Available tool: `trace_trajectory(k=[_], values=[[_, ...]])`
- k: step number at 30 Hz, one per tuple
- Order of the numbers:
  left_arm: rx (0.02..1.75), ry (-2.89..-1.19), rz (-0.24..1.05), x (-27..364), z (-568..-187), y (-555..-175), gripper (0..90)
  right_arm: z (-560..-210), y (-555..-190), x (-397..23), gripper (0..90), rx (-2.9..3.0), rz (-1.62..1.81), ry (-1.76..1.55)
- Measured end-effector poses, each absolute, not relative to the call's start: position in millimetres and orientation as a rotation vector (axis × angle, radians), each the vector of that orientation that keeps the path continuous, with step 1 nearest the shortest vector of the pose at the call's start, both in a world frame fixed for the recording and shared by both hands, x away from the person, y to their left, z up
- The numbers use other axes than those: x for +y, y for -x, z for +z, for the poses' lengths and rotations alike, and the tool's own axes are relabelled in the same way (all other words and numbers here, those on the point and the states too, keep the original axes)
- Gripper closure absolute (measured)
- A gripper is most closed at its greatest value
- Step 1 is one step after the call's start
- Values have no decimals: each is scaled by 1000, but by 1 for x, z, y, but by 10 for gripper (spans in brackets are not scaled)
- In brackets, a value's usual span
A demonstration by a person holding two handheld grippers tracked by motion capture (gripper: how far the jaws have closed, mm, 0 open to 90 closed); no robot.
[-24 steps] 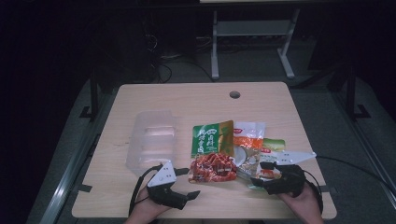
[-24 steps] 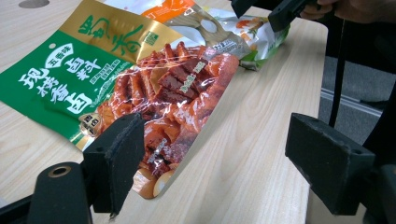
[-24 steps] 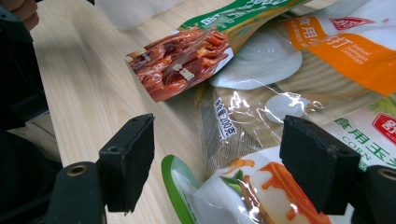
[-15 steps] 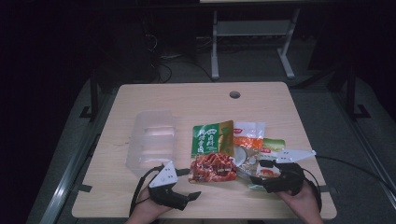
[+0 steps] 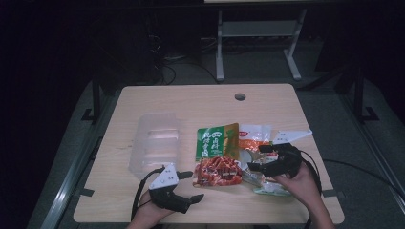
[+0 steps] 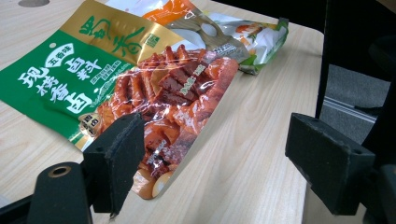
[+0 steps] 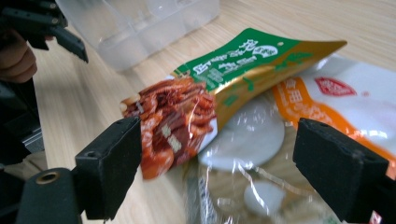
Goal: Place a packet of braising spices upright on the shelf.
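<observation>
Right tool (image 7: 217,172) — jaws apart, nothing clamped. Between them: red snack packet (image 7: 175,123), green-gold pouch (image 7: 243,58) behind, clear packet with white discs (image 7: 247,154). Clear plastic container (image 7: 140,21) beyond — wooden surface (image 7: 93,102).

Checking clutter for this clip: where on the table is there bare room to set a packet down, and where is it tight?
Bare wood runs across the far half of the table, around the round hole, and along the near edge between the left gripper and right gripper. It is crowded mid-right, where the red packet, green packet and orange-white packet overlap beside the clear container.
</observation>
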State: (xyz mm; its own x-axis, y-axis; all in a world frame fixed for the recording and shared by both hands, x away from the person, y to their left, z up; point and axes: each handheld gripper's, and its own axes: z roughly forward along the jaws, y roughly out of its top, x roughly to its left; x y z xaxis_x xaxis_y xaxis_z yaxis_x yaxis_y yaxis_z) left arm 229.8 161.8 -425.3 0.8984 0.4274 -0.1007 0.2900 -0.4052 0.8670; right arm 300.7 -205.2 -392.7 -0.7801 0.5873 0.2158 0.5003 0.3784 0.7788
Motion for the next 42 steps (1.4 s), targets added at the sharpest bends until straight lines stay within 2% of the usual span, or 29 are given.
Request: trace_trajectory(k=[5, 7, 15, 19, 21, 35, 39, 41, 42], values=[[527, -2009, 159, 162, -425, -232, 198, -388, -318, -193, 156, 2542, 1364, -994], [527, -2012, 161, 162, -426, -233, 198, -384, -331, -184, 191, 2559, 1358, -981], [524, -2005, 162, 162, -424, -232, 198, -382, -359, -174, 224, 2583, 1330, -1028], [518, -2008, 156, 161, -424, -233, 198, -392, -375, -169, 249, 2589, 1290, -1105], [516, -2006, 160, 161, -424, -233, 198, -398, -380, -167, 304, 2592, 1238, -1133], [520, -2002, 149, 159, -425, -234, 203, -422, -398, -165, 381, 2591, 1171, -1386], [519, -2005, 149, 158, -425, -235, 203, -427, -400, -161, 449, 2612, 1211, -1403], [524, -1999, 140, 158, -425, -236, 202, -430, -400, -156, 500, 2632, 1187, -1385], [533, -1989, 125, 158, -425, -237, 203, -432, -399, -154, 553, 2646, 1183, -1370]])
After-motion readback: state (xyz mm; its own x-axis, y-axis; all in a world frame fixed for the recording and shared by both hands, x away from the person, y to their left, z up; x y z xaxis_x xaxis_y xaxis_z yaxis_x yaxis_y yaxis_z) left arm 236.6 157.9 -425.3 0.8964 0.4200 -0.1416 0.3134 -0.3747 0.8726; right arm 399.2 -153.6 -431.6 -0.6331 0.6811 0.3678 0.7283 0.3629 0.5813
